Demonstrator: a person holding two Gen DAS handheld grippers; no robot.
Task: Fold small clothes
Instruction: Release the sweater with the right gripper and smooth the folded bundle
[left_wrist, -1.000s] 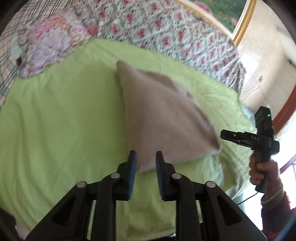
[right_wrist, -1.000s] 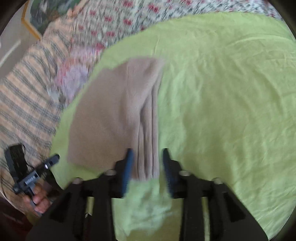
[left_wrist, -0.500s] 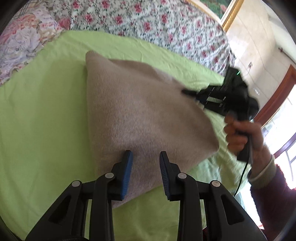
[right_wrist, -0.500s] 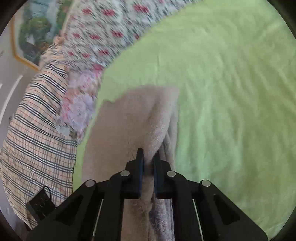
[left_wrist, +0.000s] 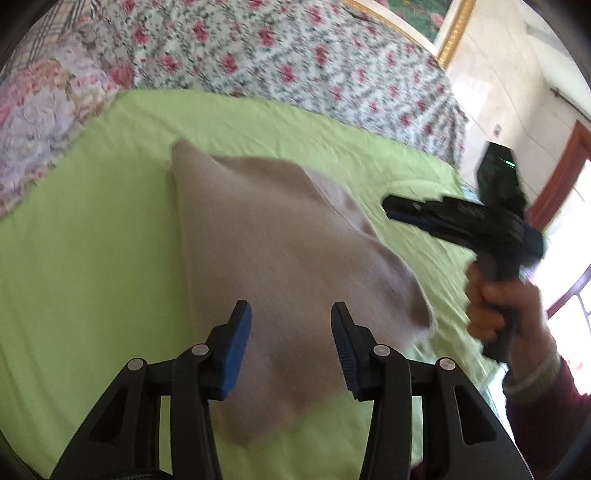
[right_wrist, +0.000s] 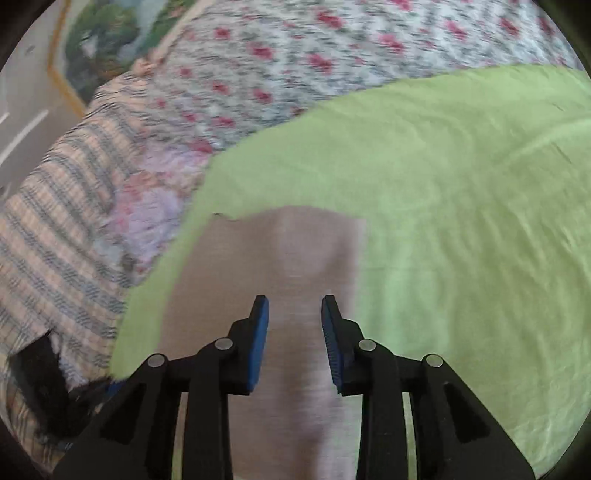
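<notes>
Holding one pair of tongs in each hand, I look down on the beige knitted garment (left_wrist: 280, 236), which lies flat on the light green bed sheet (left_wrist: 92, 229). My left tongs (left_wrist: 291, 339) are above the near part of the garment; the two blue-padded fingers stand apart and are opening, and the fabric is seen between them from above, but the pads do not press on it. My right tongs (right_wrist: 294, 334) are also over the garment, near its right edge; their fingers are apart and opening as well, with the cloth seen in the gap but not clamped.

From the left camera I see my right hand (left_wrist: 498, 306) around the black handle of the right tongs, which are in the air beside the right corner of the garment, over the sheet. A dark red sleeve with a pale cuff (left_wrist: 535, 373) covers the wrist.

Beyond the sheet lies a white quilt with red flowers (left_wrist: 295, 62), and to the left a pale pink and lilac flowered cloth (left_wrist: 33, 122). The right camera also shows a checked blanket (right_wrist: 55, 236). Both pictures are somewhat blurred.
</notes>
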